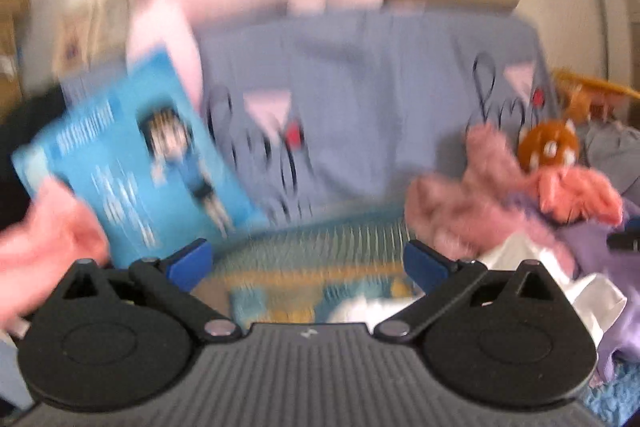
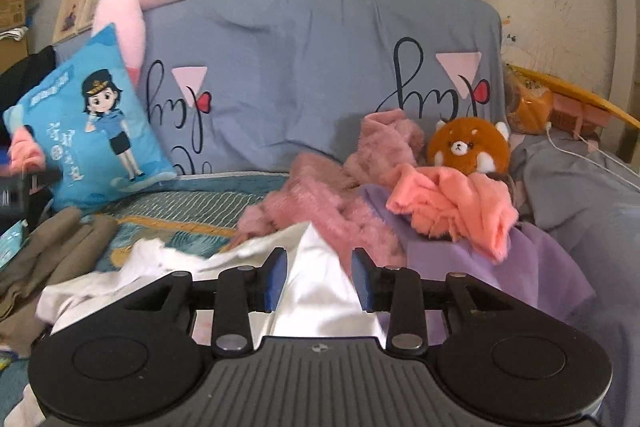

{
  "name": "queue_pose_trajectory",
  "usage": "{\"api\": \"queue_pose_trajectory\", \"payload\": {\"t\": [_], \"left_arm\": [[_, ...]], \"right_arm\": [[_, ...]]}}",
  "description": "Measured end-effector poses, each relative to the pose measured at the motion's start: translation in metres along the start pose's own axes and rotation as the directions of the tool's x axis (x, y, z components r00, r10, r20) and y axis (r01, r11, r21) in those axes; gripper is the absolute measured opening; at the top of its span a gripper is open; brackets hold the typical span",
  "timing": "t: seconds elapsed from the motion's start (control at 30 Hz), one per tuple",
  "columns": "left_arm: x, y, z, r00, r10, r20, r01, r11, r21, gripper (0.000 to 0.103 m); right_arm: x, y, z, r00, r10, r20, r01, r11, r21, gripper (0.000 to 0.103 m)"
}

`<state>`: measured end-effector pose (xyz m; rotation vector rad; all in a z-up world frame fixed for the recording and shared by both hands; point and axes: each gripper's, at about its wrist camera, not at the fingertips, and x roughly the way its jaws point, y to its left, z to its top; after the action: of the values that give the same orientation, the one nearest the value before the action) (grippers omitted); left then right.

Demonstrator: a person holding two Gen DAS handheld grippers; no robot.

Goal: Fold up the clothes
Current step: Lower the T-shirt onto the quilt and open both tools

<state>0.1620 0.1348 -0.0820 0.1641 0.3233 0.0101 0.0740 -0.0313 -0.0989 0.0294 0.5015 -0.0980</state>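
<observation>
In rt view only, right gripper [image 2: 318, 277] straddles white garment [image 2: 320, 267]

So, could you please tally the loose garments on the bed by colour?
White: 1, the white garment
Dusty pink fuzzy: 1
Coral: 1
Purple: 1
Olive-brown: 1
Total: 5

Glossy smooth white cloth [image 2: 320, 291] lies beside a fuzzy pink garment [image 2: 344, 187]; behind the garment, a plush brown toy [image 2: 468, 147] and matt blue sheet [image 2: 304, 67].
</observation>
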Motion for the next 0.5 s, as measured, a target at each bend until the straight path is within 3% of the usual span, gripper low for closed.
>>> {"api": "queue_pose_trajectory", "payload": {"t": [0.07,0.13,0.2,0.23,0.4,0.5], "left_arm": [[-0.02,-0.007,0.007,0.999,-0.006,0.05,0.004,1.0,0.029,0.103],[-0.032,-0.012,0.012,0.999,-0.034,0.033,0.033,0.999,0.034,0.103],[-0.041,-0.016,0.012,0.999,-0.044,0.016,0.044,0.999,0.029,0.103],[-0.046,-0.019,0.008,0.999,-0.033,0.016,0.032,0.999,0.037,0.103],[-0.076,-0.036,-0.012,0.998,0.052,0.027,-0.054,0.995,0.086,0.103],[-0.089,-0.04,-0.024,0.998,0.057,0.013,-0.058,0.994,0.097,0.103]], "right_arm": [[-0.011,0.005,-0.003,1.0,0.016,-0.008,-0.016,1.0,0.002,0.036],[-0.023,0.007,0.0,0.999,0.037,-0.009,-0.037,0.999,0.026,0.04],[-0.03,0.004,0.012,1.0,0.018,-0.016,-0.017,0.997,0.078,0.074],[-0.032,0.003,0.019,0.999,-0.023,-0.035,0.026,0.996,0.084,0.096],[-0.032,0.012,0.047,0.972,-0.211,-0.104,0.21,0.977,-0.023,0.096],[-0.037,0.013,0.052,0.972,-0.21,-0.109,0.207,0.978,-0.035,0.102]]}}
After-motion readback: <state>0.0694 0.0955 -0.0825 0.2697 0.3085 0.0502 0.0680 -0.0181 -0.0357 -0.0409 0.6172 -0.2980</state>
